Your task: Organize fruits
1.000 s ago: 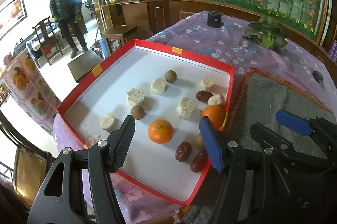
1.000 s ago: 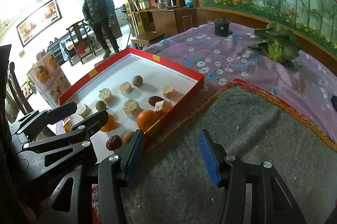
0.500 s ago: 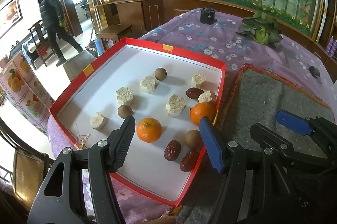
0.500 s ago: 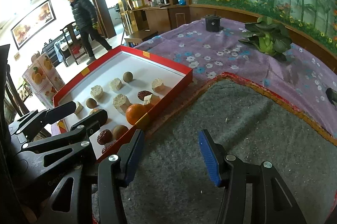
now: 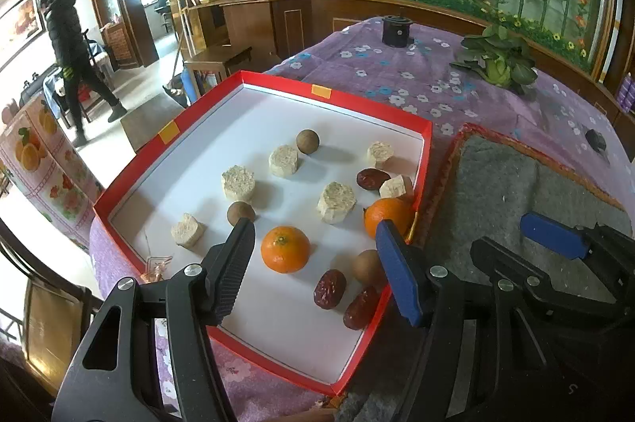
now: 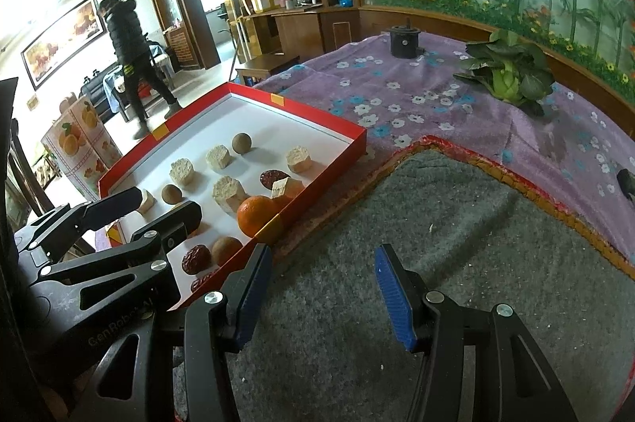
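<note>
- Sorting looks not yet begun — nothing is held, and every fruit lies loose in the red tray (image 5: 424,160).
- The left gripper (image 5: 313,263) hangs above the tray's near end, jaws apart and empty, framing an orange (image 5: 285,249).
- The right gripper (image 6: 323,297), also agape and empty, angles down over the grey mat (image 6: 456,243) beside the tray.
- Next, probably: lower the left gripper onto that orange.

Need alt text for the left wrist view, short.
The open left gripper hovers empty over a red tray holding two oranges, red dates, brown round fruits and pale chunks. The tray sits on a purple floral cloth beside a grey mat, with the right gripper over the mat.
</note>
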`<act>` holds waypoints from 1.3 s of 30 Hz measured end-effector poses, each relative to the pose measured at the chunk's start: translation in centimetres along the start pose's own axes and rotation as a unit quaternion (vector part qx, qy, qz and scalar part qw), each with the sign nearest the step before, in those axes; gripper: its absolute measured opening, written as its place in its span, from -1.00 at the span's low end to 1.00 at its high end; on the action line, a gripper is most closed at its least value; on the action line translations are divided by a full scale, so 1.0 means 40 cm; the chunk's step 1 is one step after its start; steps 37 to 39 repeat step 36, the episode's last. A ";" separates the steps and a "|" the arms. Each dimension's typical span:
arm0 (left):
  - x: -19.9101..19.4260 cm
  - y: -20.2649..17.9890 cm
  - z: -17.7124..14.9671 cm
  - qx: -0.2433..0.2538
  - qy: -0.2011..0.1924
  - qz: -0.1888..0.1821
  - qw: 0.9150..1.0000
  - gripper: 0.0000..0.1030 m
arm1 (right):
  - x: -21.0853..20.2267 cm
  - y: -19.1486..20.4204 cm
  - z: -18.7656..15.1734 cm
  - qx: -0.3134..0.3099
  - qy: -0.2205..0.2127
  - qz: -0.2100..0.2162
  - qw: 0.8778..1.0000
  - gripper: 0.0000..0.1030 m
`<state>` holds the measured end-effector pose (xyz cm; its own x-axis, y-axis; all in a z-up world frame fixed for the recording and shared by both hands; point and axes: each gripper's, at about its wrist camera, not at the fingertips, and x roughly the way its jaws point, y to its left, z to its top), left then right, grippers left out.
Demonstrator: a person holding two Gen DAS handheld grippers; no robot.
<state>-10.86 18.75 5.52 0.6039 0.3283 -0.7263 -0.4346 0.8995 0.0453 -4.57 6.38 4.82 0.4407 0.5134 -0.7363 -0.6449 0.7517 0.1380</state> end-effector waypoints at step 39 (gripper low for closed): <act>0.008 0.008 -0.001 -0.013 0.002 0.009 1.000 0.24 | 0.008 0.003 -0.002 0.000 0.005 -0.003 1.000 0.02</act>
